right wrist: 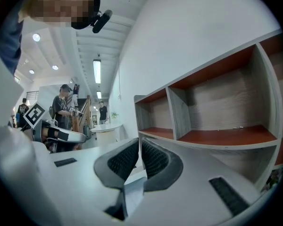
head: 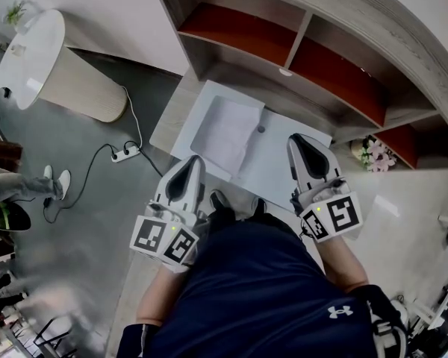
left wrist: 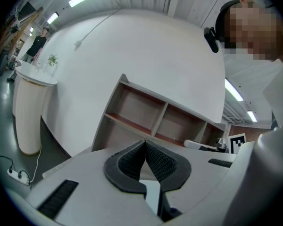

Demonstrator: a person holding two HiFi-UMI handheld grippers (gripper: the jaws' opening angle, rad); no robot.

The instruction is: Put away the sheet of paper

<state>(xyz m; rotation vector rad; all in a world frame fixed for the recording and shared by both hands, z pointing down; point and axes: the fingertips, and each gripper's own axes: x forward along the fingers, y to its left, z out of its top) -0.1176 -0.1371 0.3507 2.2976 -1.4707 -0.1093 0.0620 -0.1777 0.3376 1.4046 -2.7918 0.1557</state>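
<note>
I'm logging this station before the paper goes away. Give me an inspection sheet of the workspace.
Surface: wooden shelf unit, red-brown boards, open compartments.
Job's things: sheet of paper, held up in front of the shelves.
Clutter: flowers low at the shelves' right end.
Grippers: left hand-held gripper and right hand-held gripper, each shut on the sheet's edge.
Cables: power strip with its cable on the floor.
Surroundings: round white stand; people in the background.
</note>
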